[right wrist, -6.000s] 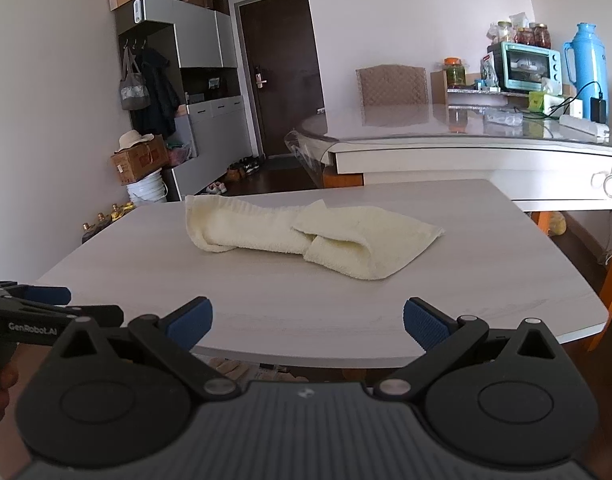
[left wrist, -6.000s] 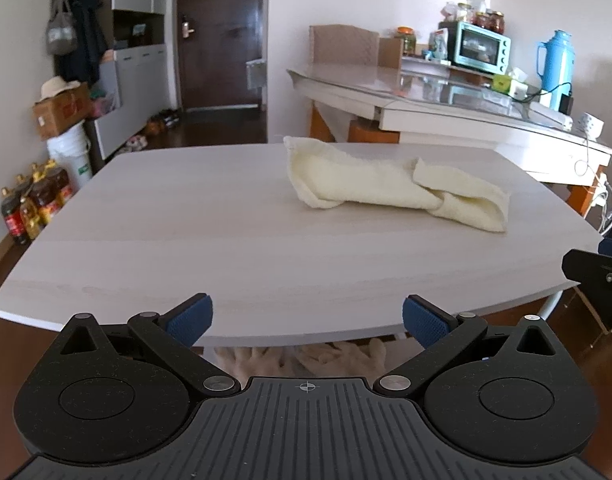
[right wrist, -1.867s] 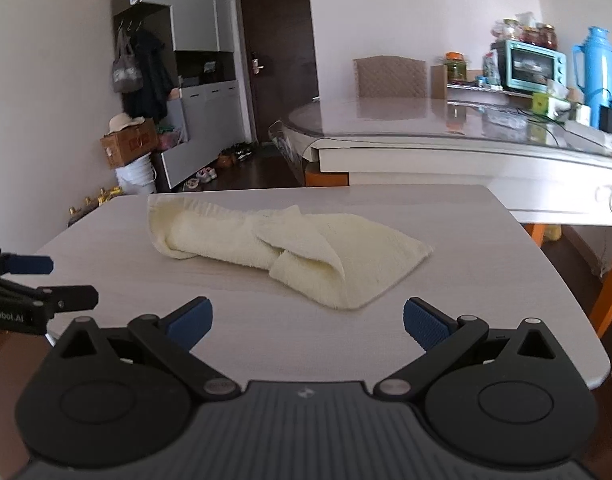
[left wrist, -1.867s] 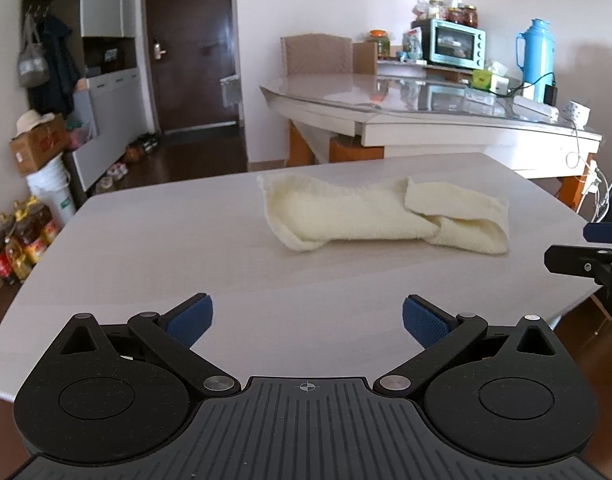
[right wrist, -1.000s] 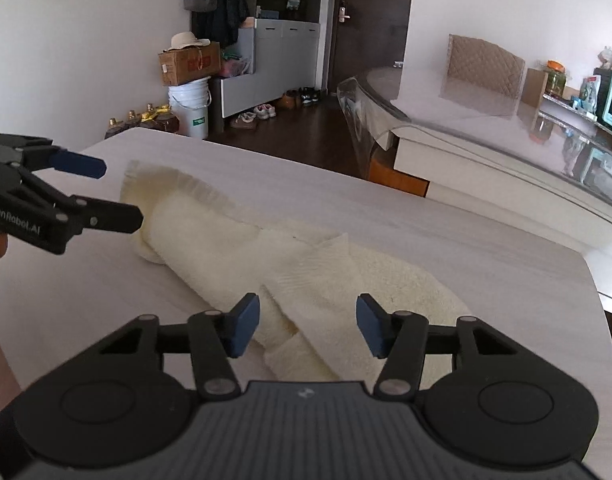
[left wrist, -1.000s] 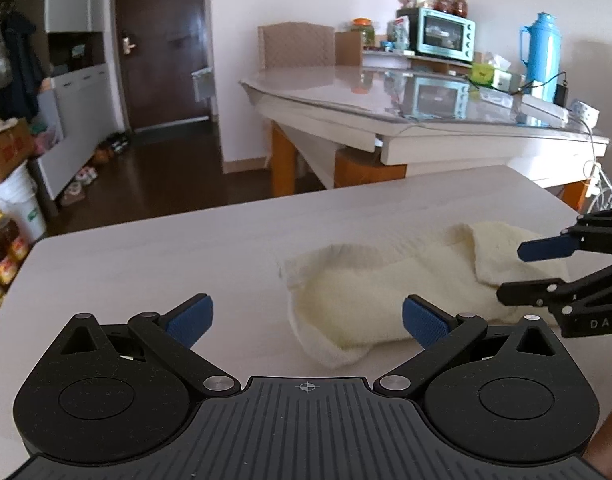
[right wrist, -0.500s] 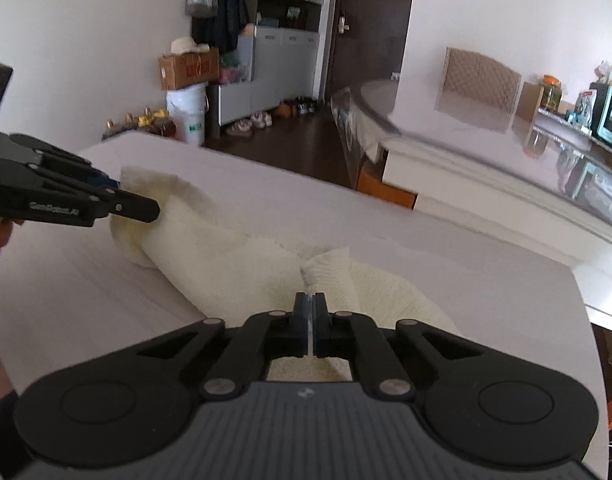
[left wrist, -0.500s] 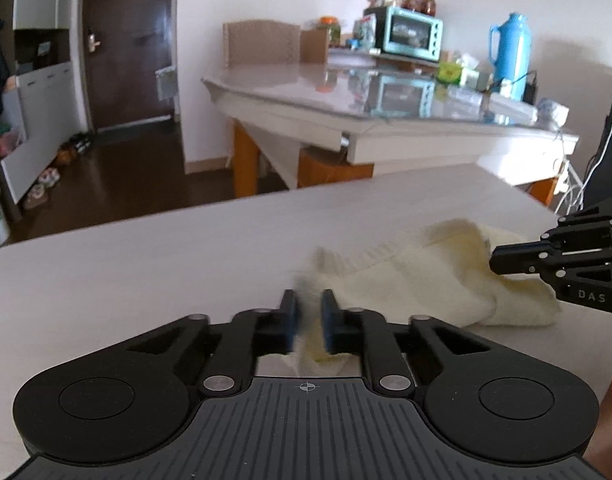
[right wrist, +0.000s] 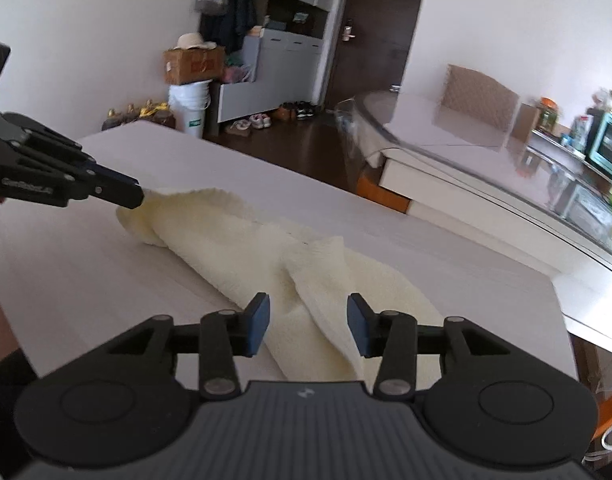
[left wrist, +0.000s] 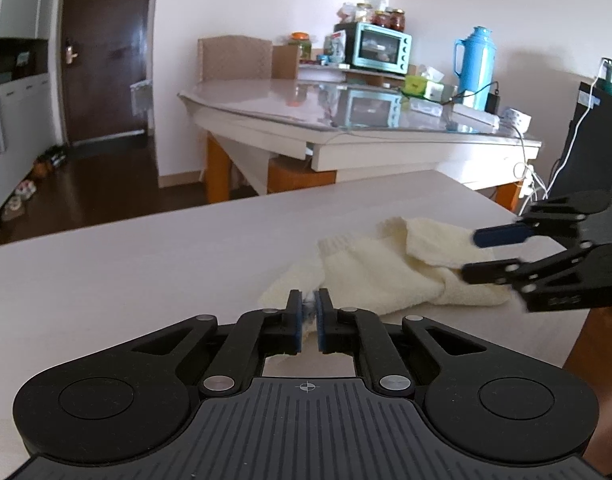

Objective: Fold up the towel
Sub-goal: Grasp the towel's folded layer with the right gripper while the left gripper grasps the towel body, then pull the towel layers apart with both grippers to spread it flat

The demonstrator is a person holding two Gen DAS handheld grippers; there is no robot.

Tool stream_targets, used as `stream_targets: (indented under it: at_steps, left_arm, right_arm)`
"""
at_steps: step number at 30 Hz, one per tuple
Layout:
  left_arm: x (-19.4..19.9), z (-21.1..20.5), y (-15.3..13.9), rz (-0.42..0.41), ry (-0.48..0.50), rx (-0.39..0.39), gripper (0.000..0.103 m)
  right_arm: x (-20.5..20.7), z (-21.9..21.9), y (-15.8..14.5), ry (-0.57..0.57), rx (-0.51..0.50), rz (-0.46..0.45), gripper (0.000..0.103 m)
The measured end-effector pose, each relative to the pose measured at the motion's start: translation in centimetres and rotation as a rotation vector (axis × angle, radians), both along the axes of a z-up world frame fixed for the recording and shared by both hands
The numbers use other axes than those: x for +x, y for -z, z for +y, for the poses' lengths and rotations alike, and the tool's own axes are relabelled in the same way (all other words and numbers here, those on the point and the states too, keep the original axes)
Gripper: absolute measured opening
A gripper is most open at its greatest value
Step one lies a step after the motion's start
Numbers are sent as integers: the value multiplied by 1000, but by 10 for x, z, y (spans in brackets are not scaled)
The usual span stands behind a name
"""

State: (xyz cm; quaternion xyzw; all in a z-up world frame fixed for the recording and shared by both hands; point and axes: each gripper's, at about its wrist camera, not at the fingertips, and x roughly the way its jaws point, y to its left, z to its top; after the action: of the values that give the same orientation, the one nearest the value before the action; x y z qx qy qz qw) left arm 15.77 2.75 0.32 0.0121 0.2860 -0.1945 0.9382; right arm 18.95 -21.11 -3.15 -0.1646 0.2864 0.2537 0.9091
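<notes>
A cream towel (left wrist: 390, 276) lies bunched and twisted on the pale wooden table (left wrist: 125, 264). My left gripper (left wrist: 310, 312) is shut on the towel's near left end. In the right wrist view the towel (right wrist: 233, 236) runs from far left to near right, and the left gripper (right wrist: 133, 196) pinches its far end. My right gripper (right wrist: 308, 320) is open, its blue pads (right wrist: 257, 322) on either side of a raised fold at the towel's near end. It also shows in the left wrist view (left wrist: 490, 252), open over the towel's right end.
A glass-topped dining table (left wrist: 346, 120) stands behind with a teal toaster oven (left wrist: 380, 48), a blue thermos (left wrist: 476, 68) and cables. The wooden table's right edge (right wrist: 558, 304) is close to the towel. Cabinets, a box and a bucket (right wrist: 189, 108) stand by the door.
My right gripper has opened from shut and sits over the towel's fold. My left gripper stays shut on the towel's end and has pulled it slightly.
</notes>
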Motion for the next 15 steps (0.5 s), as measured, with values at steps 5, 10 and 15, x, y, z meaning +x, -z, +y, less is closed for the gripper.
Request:
stream_targets:
  at_steps: [5, 10, 15]
  left_arm:
    - [-4, 2, -4, -6, 23, -22, 6]
    - [-5, 4, -7, -18, 43, -25, 6]
    - [-5, 8, -12, -35, 56, -30, 6]
  right_arm:
    - [20, 21, 11, -18, -72, -18, 48]
    - [26, 24, 17, -7, -106, -26, 33]
    - [16, 4, 4, 18, -65, -54, 3]
